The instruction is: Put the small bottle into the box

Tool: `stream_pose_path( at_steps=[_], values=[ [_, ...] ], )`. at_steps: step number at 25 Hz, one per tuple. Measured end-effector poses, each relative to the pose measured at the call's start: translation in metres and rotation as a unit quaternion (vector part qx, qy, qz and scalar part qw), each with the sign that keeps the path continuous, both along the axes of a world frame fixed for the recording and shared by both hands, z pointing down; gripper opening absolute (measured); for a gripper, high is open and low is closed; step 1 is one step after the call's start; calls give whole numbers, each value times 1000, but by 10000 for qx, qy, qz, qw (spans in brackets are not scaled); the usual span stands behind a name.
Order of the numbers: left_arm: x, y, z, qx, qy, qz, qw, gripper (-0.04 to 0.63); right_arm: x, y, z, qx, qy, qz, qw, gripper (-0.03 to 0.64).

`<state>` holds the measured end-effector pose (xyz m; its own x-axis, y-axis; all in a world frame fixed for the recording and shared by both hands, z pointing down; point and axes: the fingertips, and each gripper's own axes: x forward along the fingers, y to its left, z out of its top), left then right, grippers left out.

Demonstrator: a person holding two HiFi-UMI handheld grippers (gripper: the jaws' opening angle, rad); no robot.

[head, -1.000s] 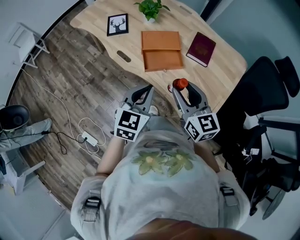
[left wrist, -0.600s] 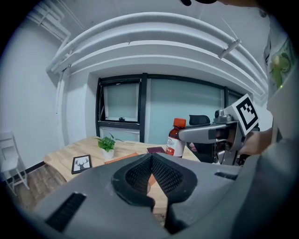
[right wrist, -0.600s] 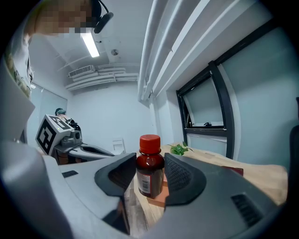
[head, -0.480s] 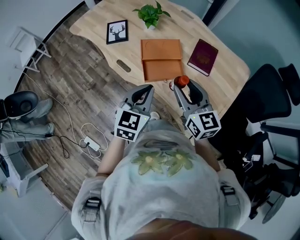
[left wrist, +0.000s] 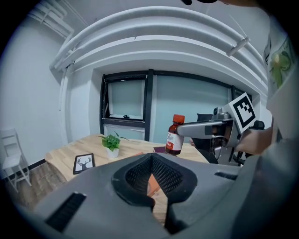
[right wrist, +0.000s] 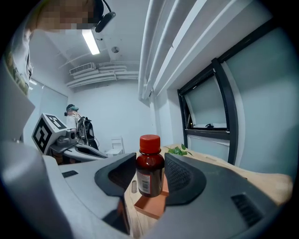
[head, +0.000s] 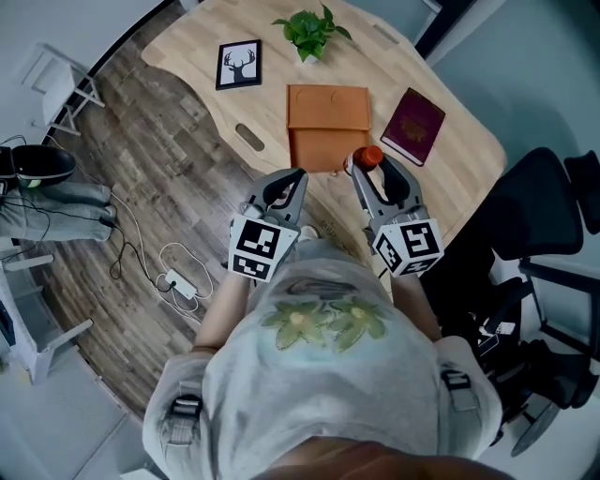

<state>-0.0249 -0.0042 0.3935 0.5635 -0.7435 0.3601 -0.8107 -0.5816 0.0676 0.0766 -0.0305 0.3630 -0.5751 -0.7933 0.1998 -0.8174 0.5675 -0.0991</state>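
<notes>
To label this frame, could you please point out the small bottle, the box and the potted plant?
small bottle (right wrist: 150, 175): right gripper view, its brown body.
box (head: 326, 108): head view, its lid.
potted plant (head: 312, 28): head view, its leaves.

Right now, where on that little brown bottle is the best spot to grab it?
The round brown body below the red cap, squeezed from both sides: the bottle is upright, and the right hand-held gripper clamps it just so.
</notes>
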Motion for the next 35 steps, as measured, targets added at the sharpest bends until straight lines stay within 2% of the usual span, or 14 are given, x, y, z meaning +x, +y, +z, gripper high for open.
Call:
stream_pose_path(
  at_steps=[14, 23, 35],
  values=[
    [2, -22, 17, -270, -97, -43, 9996, 8, 4, -37, 18, -132, -25, -37, 9999, 190],
    [4, -10, 36, -550, -174, -96, 9983, 8, 9, -50, 32, -40, 4, -31, 10000, 190],
    [-1, -22, 39, -623, -199, -35, 9979, 8, -4, -55, 47, -125, 36, -106, 9999, 190]
  ],
)
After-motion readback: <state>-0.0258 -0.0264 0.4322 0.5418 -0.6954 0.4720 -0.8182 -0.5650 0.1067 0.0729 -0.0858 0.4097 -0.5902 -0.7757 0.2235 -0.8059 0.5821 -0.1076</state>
